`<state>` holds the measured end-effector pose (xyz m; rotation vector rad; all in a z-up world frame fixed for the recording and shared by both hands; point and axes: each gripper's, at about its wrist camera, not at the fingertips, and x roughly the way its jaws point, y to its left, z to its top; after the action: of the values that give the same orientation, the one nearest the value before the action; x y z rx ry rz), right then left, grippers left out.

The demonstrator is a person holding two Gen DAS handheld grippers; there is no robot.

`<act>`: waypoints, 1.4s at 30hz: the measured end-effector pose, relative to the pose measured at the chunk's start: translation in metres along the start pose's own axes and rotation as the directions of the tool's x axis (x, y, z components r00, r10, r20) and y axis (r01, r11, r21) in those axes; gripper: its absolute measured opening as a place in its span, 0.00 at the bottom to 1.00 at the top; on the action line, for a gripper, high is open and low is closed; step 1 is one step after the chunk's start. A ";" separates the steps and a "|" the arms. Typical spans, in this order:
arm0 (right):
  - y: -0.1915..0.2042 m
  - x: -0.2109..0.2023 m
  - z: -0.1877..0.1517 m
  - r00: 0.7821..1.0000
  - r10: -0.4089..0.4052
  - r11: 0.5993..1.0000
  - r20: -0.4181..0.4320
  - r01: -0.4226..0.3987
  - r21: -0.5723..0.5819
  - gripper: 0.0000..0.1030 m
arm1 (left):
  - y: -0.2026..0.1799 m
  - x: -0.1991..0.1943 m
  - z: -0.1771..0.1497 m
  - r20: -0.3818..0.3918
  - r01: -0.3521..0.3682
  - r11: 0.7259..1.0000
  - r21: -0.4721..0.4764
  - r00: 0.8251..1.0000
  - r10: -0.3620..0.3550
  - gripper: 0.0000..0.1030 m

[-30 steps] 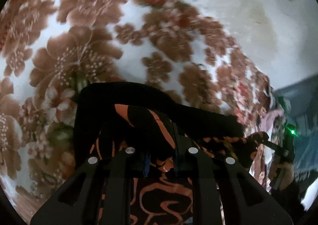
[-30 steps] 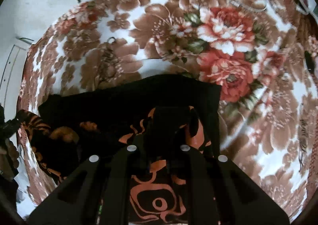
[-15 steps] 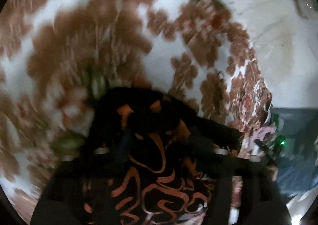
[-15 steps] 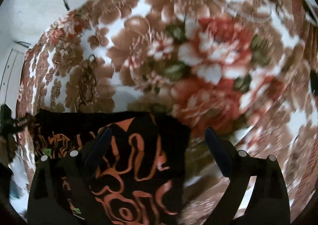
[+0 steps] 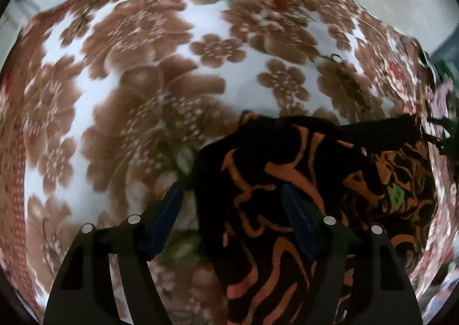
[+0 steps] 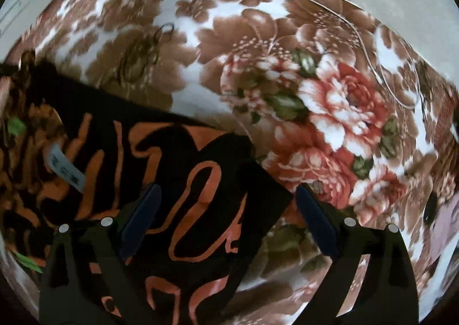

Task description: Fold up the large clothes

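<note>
**Q:** Left wrist view. What is shown, and how will it handle?

**A:** A black garment with orange swirl print [image 5: 287, 195] lies on a floral blanket [image 5: 143, 95]. It reads as soft, light, limp cloth: it will drape and sag from any pinch, so a hem or corner is the sensible place to take it. Its near left edge, bunched and rumpled, lies between the fingers of the left gripper [image 5: 232, 195].

**Q:** The gripper's state and pose?

**A:** Spread wide, holding nothing. The left finger lies over bare blanket, the right finger over the garment. It points forward and downward at the cloth, low above it; whether it touches cannot be told.

**Q:** Right wrist view?

**A:** The same garment lies flat, its straight top edge running down to a corner [image 6: 275, 193]. That corner falls between the fingers of the right gripper [image 6: 226, 195], which is likewise wide apart and empty. A white care label [image 6: 64, 167] shows on the cloth, left of the gripper. Pink roses of the blanket lie right of the corner.

**Q:** Pose here?

**A:** Tilted down over the corner, left finger above the print, right finger above blanket just beside the cloth's edge.
</note>
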<state>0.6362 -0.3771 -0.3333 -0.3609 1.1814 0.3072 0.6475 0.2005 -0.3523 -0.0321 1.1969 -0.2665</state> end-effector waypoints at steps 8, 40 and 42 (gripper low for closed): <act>0.007 0.024 0.008 1.000 0.024 1.000 -0.020 -0.024 0.000 0.86 | -0.029 0.028 0.008 -0.013 0.010 0.996 0.089 1.000 -0.009 0.59; -0.026 0.031 0.005 1.000 0.018 0.983 0.018 -0.021 0.182 0.13 | 0.010 0.037 0.008 0.000 -0.036 0.999 -0.028 0.999 0.036 0.07; -0.022 0.034 0.005 1.000 -0.014 0.989 0.006 0.013 0.145 0.19 | 0.012 0.038 0.010 -0.012 -0.037 0.999 -0.013 0.999 0.036 0.08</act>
<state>0.6613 -0.3937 -0.3612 -0.2399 1.1860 0.2092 0.6716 0.2028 -0.3851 -0.0205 1.2095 -0.2268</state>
